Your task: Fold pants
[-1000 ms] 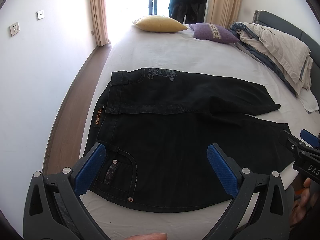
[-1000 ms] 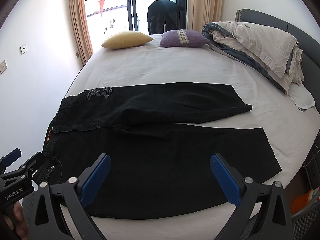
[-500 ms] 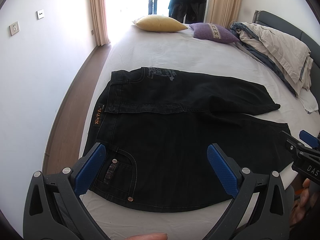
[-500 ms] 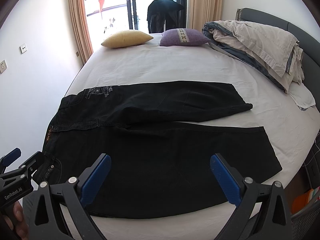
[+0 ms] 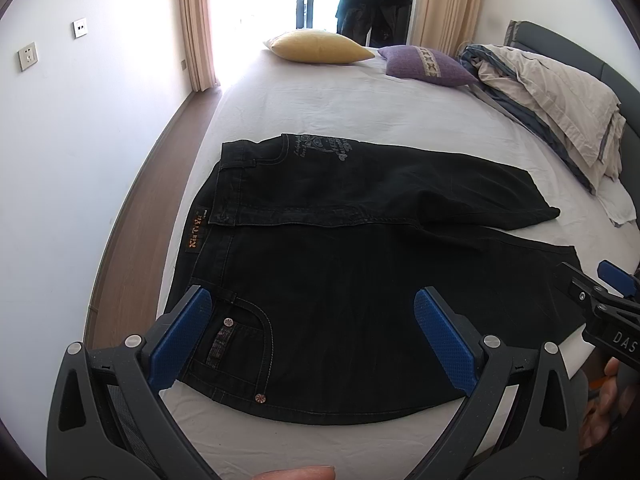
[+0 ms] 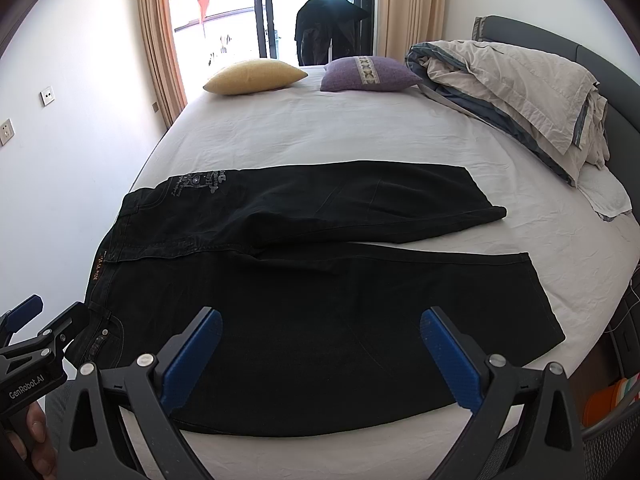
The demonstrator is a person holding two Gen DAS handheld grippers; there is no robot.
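On the white bed (image 5: pixel 320 104), near its front edge, black pants (image 5: pixel 360 280) lie spread flat: waistband toward the left wall, legs running right. Far leg (image 6: pixel 360 204) angles away from the near leg (image 6: pixel 400 300), with a wedge of sheet between their hems. Yellow pillow (image 6: pixel 256 76), purple pillow (image 6: pixel 372 74) and rumpled bedding (image 6: pixel 520 80) sit well beyond the pants, clear of the work.

Left gripper (image 5: pixel 316 340): jaws wide apart, nothing between them, hovering above the waistband end by the front pocket (image 5: pixel 240 340). Right gripper (image 6: pixel 320 356): likewise spread and empty, above the near leg's midsection. Each gripper shows at the frame edge of the other's view, with a bit of a hand beneath.

Handling judgement: looks like denim, so fairly heavy, limp but with body; it should hold a crease and not slide much on the sheet. Thick seams and waistband give the firmest purchase; a single-layer pinch mid-panel would likely just tent the cloth. Probable holds for a lengthwise fold: waistband corner at the front edge (left) and near-leg hem or outseam (right), carried over onto the far leg.

Versus the earlier frames: almost no change. Pants unmoved, both grippers as open as before. Right view has drifted a touch; left view is essentially static. No contact yet; fold not begun.
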